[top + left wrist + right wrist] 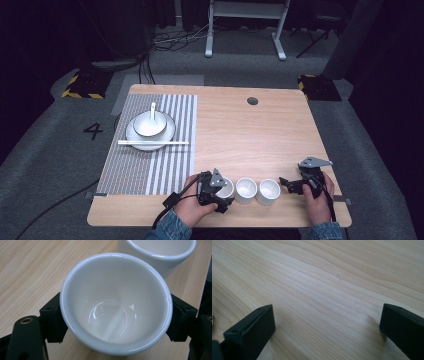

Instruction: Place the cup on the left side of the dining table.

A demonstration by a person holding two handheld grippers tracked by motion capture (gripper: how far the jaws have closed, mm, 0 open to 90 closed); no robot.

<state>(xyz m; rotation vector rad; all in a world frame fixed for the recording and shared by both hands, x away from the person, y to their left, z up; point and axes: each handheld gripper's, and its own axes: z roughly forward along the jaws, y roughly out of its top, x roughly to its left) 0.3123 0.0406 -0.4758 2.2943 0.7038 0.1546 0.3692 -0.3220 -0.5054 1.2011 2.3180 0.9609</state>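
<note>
Gripping the empty leftmost white cup [116,302] between left gripper [223,194] jaws, beside two other empty cups [246,190] on the table [250,135]; resting right gripper [286,183] jaws wide open, holding nothing

My high view: above near edge of surface [260,130], facing forward and down, far off. My left gripper view: close over leftmost cup [116,302], same cup [224,188] seen from high. My right gripper view: low, close on bare wood right of cups.
</note>
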